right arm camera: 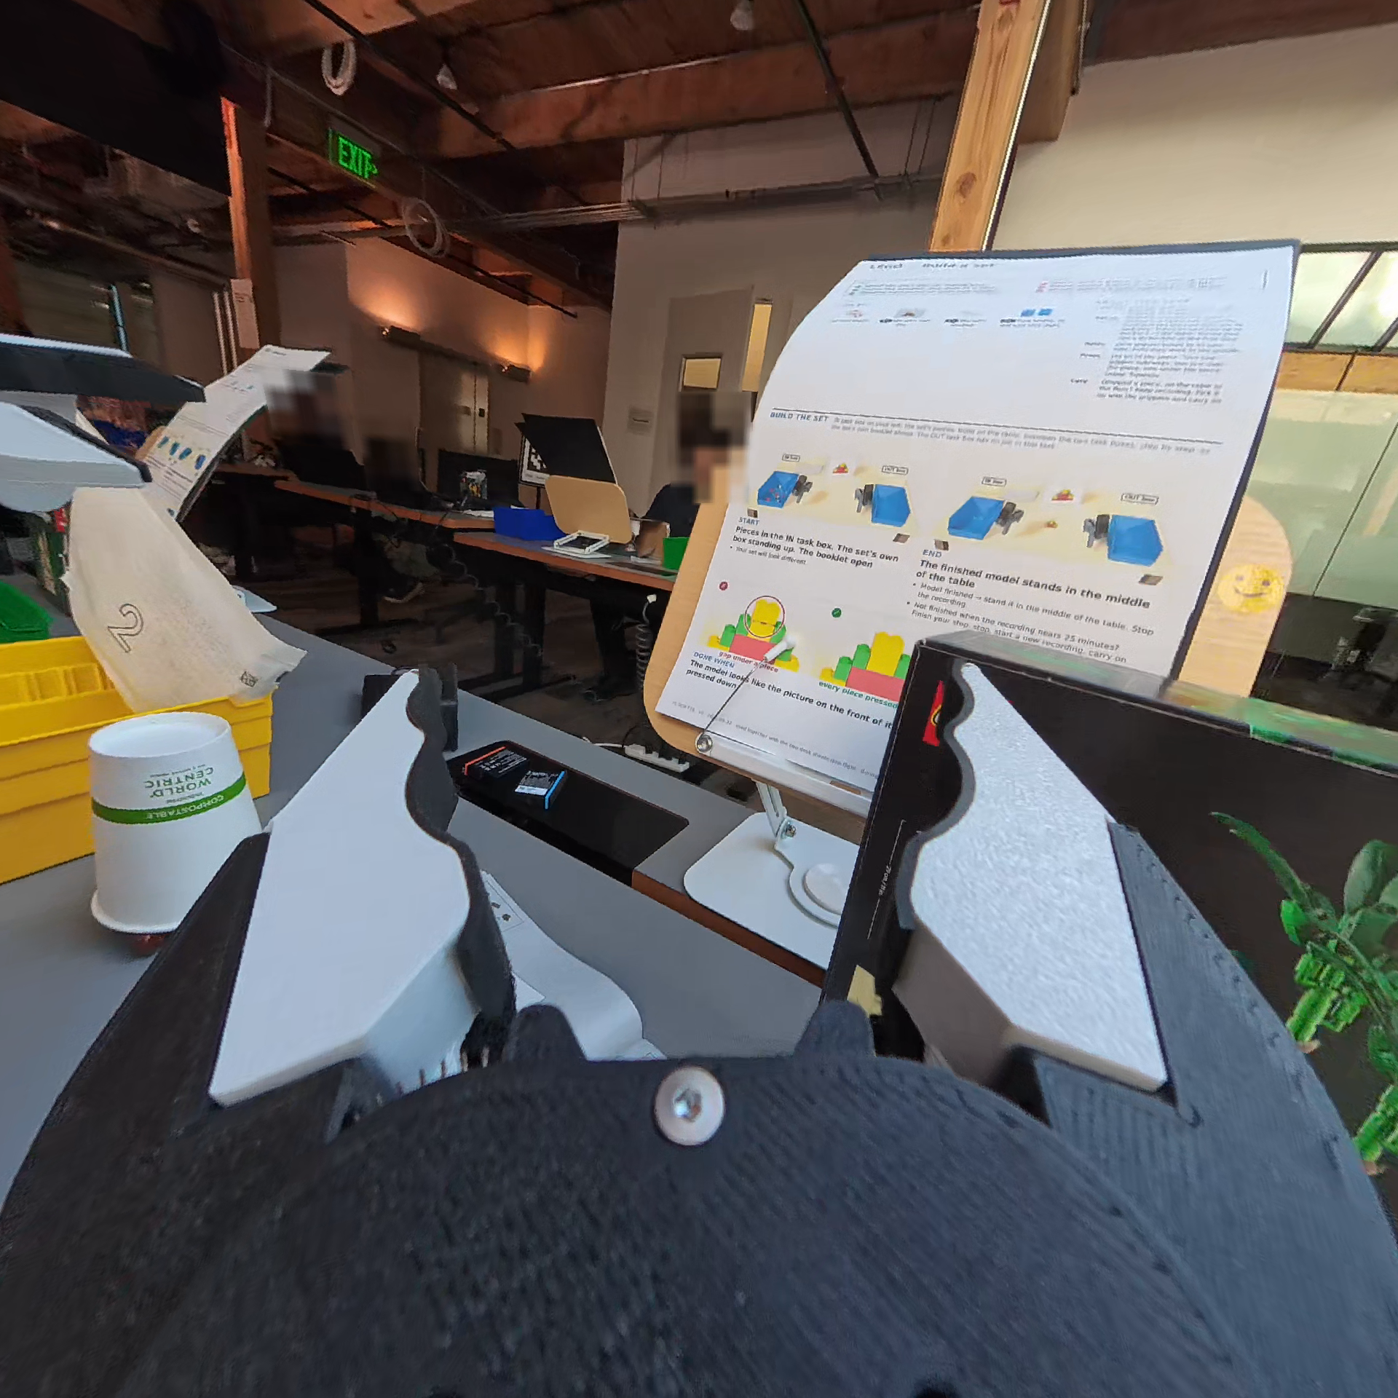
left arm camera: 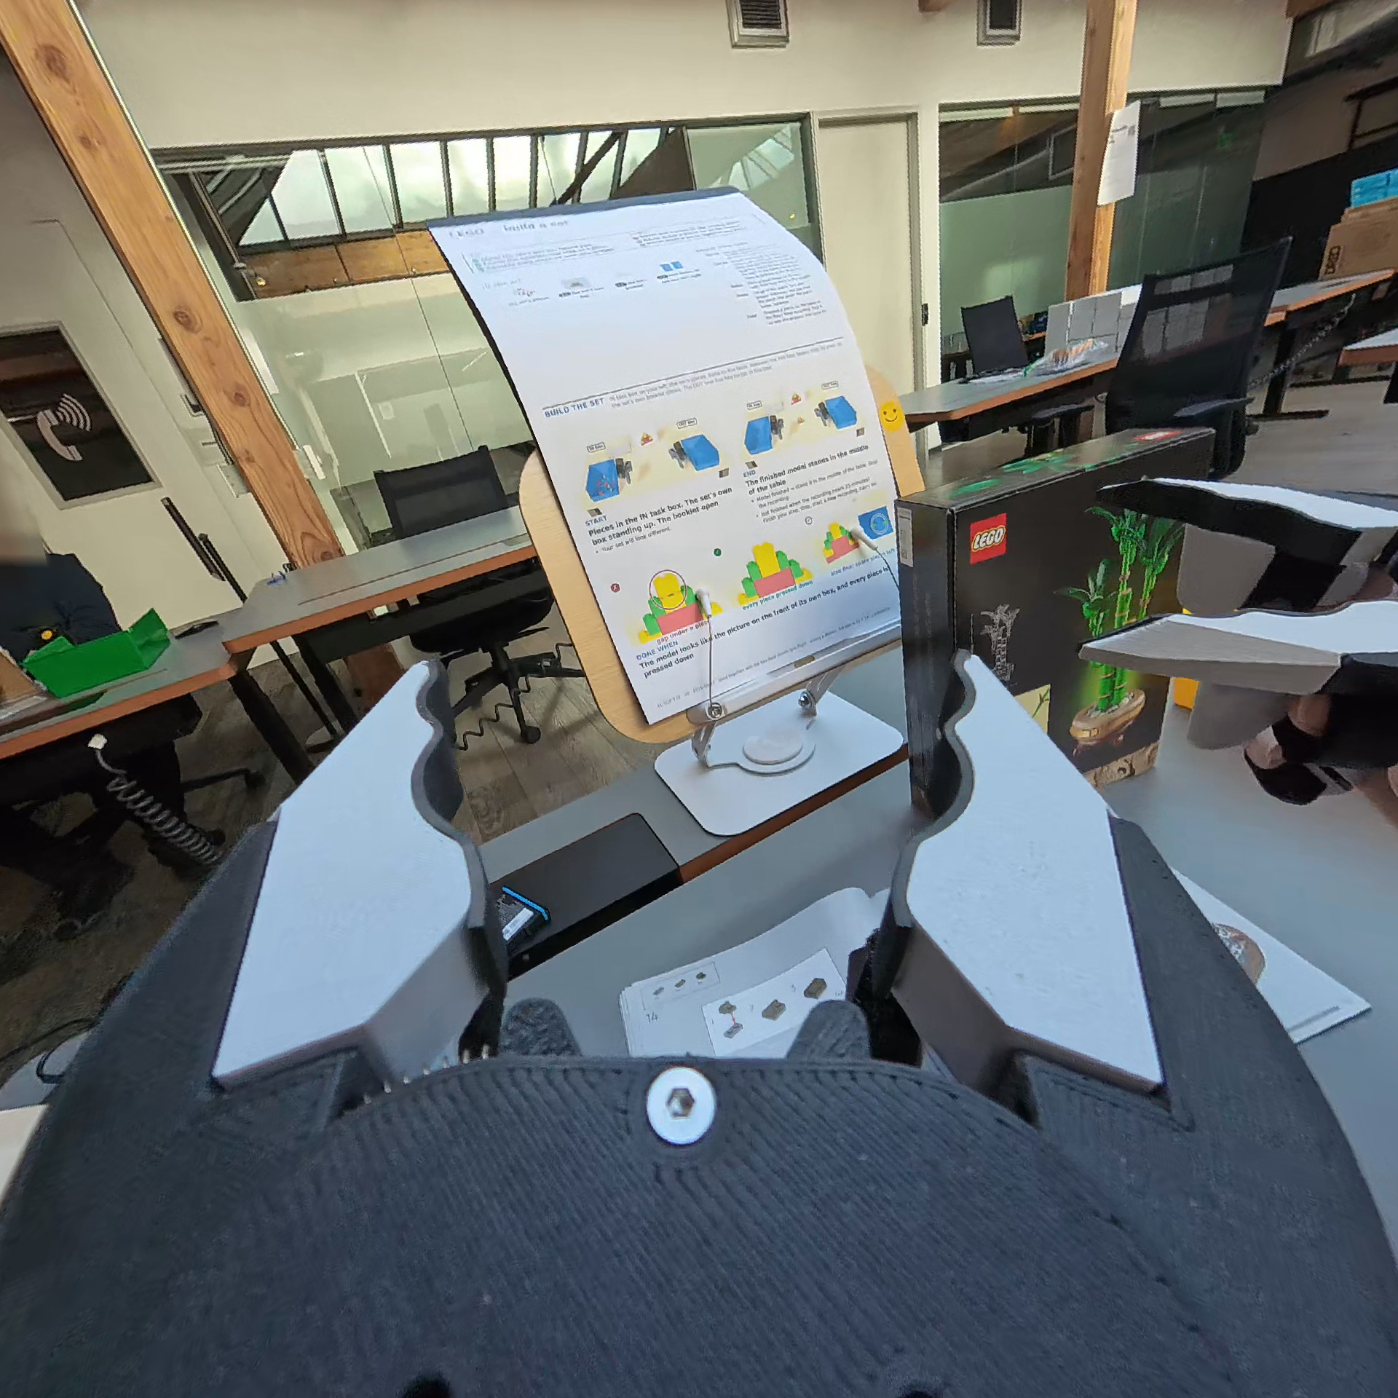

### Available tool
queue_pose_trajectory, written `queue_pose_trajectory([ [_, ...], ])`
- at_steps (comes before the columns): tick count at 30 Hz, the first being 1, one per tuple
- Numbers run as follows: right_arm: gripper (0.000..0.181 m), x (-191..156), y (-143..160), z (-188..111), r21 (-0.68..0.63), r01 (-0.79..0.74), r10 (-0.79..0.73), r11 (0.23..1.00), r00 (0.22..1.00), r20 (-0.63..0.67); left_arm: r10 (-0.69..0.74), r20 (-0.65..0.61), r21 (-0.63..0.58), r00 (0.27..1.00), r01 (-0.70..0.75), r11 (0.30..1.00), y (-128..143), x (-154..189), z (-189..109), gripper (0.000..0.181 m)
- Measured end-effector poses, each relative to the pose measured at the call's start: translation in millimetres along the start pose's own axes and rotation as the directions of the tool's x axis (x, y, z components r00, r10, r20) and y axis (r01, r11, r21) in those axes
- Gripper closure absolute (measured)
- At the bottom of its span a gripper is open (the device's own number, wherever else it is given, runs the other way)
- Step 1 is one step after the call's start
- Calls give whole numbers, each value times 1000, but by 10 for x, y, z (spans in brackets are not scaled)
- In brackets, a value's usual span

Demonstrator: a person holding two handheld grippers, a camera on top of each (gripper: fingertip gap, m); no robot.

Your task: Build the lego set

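Note:
The black Lego set box (left arm camera: 1044, 605) stands upright on the grey table (left arm camera: 1248, 855), right of the sheet stand. The open instruction booklet (left arm camera: 756, 991) lies flat below my left gripper (left arm camera: 700, 673), which is open and empty above the table. My right gripper (right arm camera: 696, 677) is open and empty, its right finger in front of the box's (right arm camera: 1210, 794) left edge. It also shows in the left wrist view (left arm camera: 1093, 571), in front of the box's picture side. A white numbered paper bag (right arm camera: 151, 605) leans in a yellow bin (right arm camera: 45, 756), just below the left gripper (right arm camera: 178, 439). No loose bricks show.
A printed sheet (left arm camera: 681, 424) rests on a wooden stand with a white base (left arm camera: 756, 756) at the table's far edge. An upside-down paper cup (right arm camera: 166, 817) stands by the yellow bins. A black inset tray (right arm camera: 545, 787) holds small devices. People sit at desks behind.

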State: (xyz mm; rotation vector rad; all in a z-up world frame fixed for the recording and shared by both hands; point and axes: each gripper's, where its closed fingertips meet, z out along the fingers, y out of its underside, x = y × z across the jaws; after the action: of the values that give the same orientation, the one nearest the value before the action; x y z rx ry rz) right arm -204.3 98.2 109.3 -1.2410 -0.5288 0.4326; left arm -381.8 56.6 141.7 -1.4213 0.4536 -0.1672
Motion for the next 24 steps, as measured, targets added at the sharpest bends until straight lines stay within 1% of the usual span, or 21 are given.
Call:
queue_pose_trajectory([
  [1, 54, 6, 48, 1, 0, -12, 12, 1000, 1000, 7, -13, -2, -3, 1000, 13, 1000, 62, 10, -16, 55],
  [2, 54, 18, 117, 12, -23, -18, 18, 1000, 1000, 10, -31, -6, 10, 999, 31, 999, 112, 16, -24, 57],
  [3, 54, 41, 179, 22, -46, -16, 16, 999, 1000, 2, -46, -22, -2, 999, 46, 999, 166, 25, -6, 56],
  [5, 54, 51, 253, 40, -69, -5, 4, 998, 1000, -9, -54, -39, -85, 998, 51, 995, 291, 7, 9, 51],
  [7, 54, 9, 332, 58, -105, 18, -18, 994, 1000, 1, -27, -8, -75, 1000, 26, 997, 291, -89, -20, 55],
  [9, 54, -15, 395, 63, -155, 58, -59, 986, 998, 0, 5, 8, -110, 1000, -4, 994, 354, -169, -53, 55],
  [10, 54, -55, 388, 60, -171, 63, -61, 983, 998, 17, 18, 5, -131, 1000, -17, 991, 385, -197, -76, 55],
  [12, 55, -187, 272, 46, -187, 35, -21, 982, 997, 76, 34, -21, -157, 999, -37, 987, 402, -209, -141, 59],
  [15, 57, -478, -125, -6, -196, 0, 45, 981, 973, 227, 28, -29, -153, 999, -32, 988, 323, -221, -240, 62],
  [17, 54, -633, -408, -41, -180, 18, 39, 983, 950, 311, 16, -67, -134, 998, -25, 991, 257, -152, -298, 69],
  [18, 54, -697, -502, -62, -179, 35, 29, 983, 939, 344, 6, -98, -133, 995, -19, 991, 231, -91, -321, 73],
  [20, 55, -733, -540, -109, -206, 80, 0, 975, 932, 362, -22, -163, -119, 986, 2, 993, 117, 51, -365, 75],
  [22, 55, -685, -458, -188, -213, 92, -17, 973, 944, 329, -18, -205, -77, 979, 2, 997, -82, 151, -395, 79],
  [24, 58, -695, -290, -261, -222, 74, 6, 972, 940, 342, 37, -182, -63, 983, -49, 997, -211, 113, -396, 80],
])
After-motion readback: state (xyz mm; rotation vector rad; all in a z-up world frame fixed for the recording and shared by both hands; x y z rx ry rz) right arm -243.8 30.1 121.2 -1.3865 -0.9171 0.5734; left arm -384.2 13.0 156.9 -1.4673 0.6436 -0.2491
